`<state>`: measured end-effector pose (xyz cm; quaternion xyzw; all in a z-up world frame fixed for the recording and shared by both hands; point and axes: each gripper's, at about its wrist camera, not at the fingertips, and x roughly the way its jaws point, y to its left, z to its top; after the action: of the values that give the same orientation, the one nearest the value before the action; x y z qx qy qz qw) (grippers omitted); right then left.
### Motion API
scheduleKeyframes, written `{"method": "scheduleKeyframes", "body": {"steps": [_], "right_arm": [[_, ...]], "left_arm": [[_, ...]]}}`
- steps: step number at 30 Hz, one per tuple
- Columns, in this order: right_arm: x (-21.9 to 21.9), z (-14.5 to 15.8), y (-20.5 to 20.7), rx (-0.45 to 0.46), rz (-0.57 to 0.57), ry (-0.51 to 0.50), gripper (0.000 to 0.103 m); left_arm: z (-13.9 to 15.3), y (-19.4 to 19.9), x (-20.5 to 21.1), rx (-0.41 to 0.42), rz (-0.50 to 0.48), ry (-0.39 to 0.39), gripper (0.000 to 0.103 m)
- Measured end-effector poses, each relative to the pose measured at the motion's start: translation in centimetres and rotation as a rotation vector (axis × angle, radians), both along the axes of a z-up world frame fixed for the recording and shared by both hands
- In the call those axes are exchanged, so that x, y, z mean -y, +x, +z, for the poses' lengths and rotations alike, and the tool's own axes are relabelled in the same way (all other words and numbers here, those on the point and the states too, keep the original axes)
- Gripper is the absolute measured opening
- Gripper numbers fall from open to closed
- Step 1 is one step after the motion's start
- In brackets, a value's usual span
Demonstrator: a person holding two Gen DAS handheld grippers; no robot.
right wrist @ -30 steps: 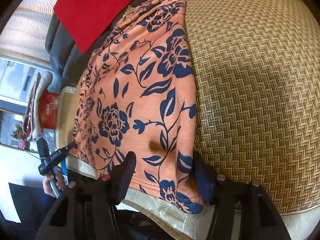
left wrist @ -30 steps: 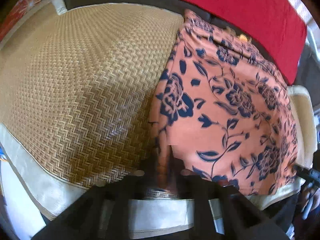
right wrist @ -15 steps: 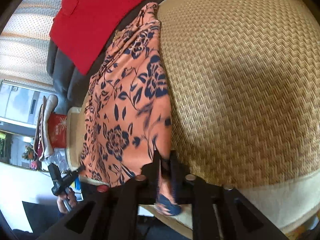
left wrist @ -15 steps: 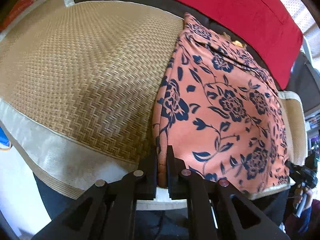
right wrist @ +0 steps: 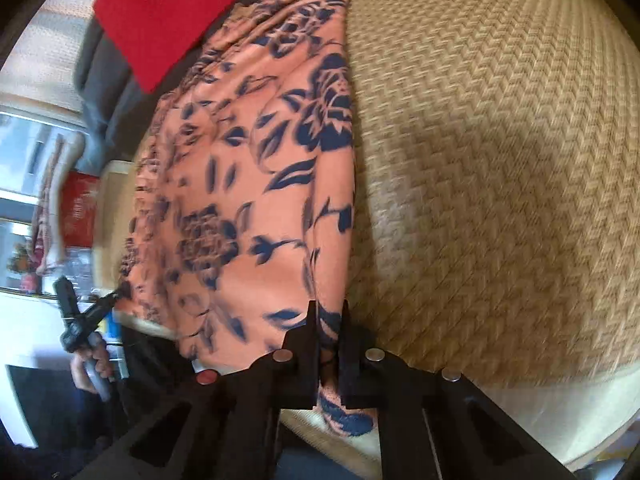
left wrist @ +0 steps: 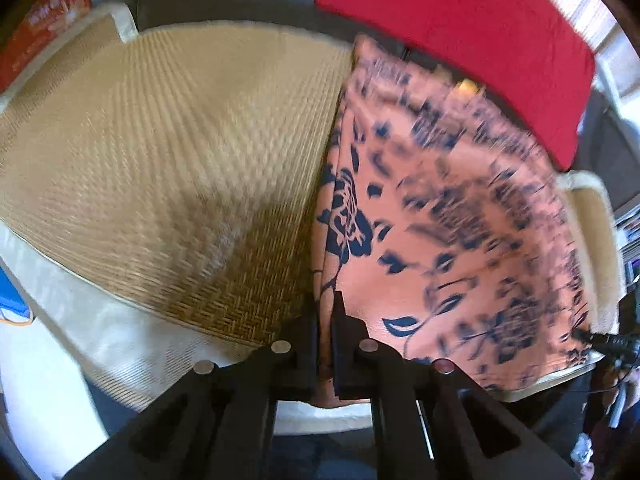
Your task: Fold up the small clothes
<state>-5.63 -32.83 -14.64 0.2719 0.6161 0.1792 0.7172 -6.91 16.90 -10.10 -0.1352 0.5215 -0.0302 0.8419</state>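
An orange garment with a navy flower print lies on a woven straw mat. In the left wrist view my left gripper pinches the garment's near edge beside the bare mat. Its jaws are closing, with the fabric between them. In the right wrist view the garment hangs to the left, and my right gripper holds its near corner beside the mat. Those jaws are closing too, and the cloth hangs out below them. Both views are blurred.
A red cloth lies over the dark sofa back beyond the garment, also the red cloth at upper left. The other gripper, in a hand, touches the garment's far near corner. The mat's pale border runs along the front.
The right gripper's jaws stood open around the garment's near corner and have shut on it. The left gripper has kept its pinch and lifted the edge a little.
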Motion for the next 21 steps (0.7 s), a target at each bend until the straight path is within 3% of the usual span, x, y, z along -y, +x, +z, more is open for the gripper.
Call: {"method": "scheduleKeyframes", "body": {"steps": [3, 6, 9, 10, 11, 14, 15, 16, 18, 19, 20, 21], "right_arm": [[1.5, 2.2, -0.8, 0.068, -0.056, 0.084, 0.006], [2.2, -0.4, -0.6, 0.007, -0.064, 0.082, 0.006], [2.2, -0.7, -0.8, 0.017, -0.102, 0.154, 0.012], [2.5, -0.1, -1.0, 0.042, -0.115, 0.166, 0.027], [2.5, 0.4, -1.0, 0.065, -0.119, 0.138, 0.074], [1.2, 1.4, -0.4, 0.103, -0.057, 0.04, 0.083], [0.3, 1.4, 0.0, 0.079, -0.029, -0.01, 0.083], [-0.2, 1.2, 0.2, 0.063, -0.017, -0.044, 0.083], [-1.2, 0.7, 0.4, 0.057, 0.007, -0.11, 0.08], [-1.7, 0.7, 0.6, 0.051, 0.03, -0.135, 0.052], [-1.9, 0.3, 0.7, 0.026, 0.044, -0.107, 0.004], [-2.2, -0.5, 0.9, -0.014, 0.029, -0.053, 0.005]], "left_arm": [[0.9, 0.0, -0.3, 0.024, -0.015, 0.003, 0.005], [-2.8, 1.4, -0.7, -0.091, 0.002, -0.017, 0.005], [-2.3, 0.8, -0.2, -0.051, -0.007, -0.024, 0.005], [-2.3, 0.7, -0.1, -0.042, -0.002, -0.025, 0.006], [-2.5, 0.8, -0.2, -0.049, 0.005, -0.025, 0.006], [-3.7, 1.3, 0.0, -0.101, 0.014, 0.006, 0.012], [-3.9, 1.6, -0.1, -0.107, 0.01, -0.005, 0.024], [-4.1, 1.9, 0.3, -0.105, -0.001, -0.035, 0.041], [-4.1, 1.8, 0.9, -0.087, -0.014, -0.038, 0.048], [-4.1, 1.8, 1.5, -0.091, -0.033, 0.0, 0.025], [-4.3, 2.0, 2.0, -0.106, -0.06, 0.016, 0.007], [-3.9, 2.0, 2.0, -0.102, -0.066, 0.007, 0.006]]}}
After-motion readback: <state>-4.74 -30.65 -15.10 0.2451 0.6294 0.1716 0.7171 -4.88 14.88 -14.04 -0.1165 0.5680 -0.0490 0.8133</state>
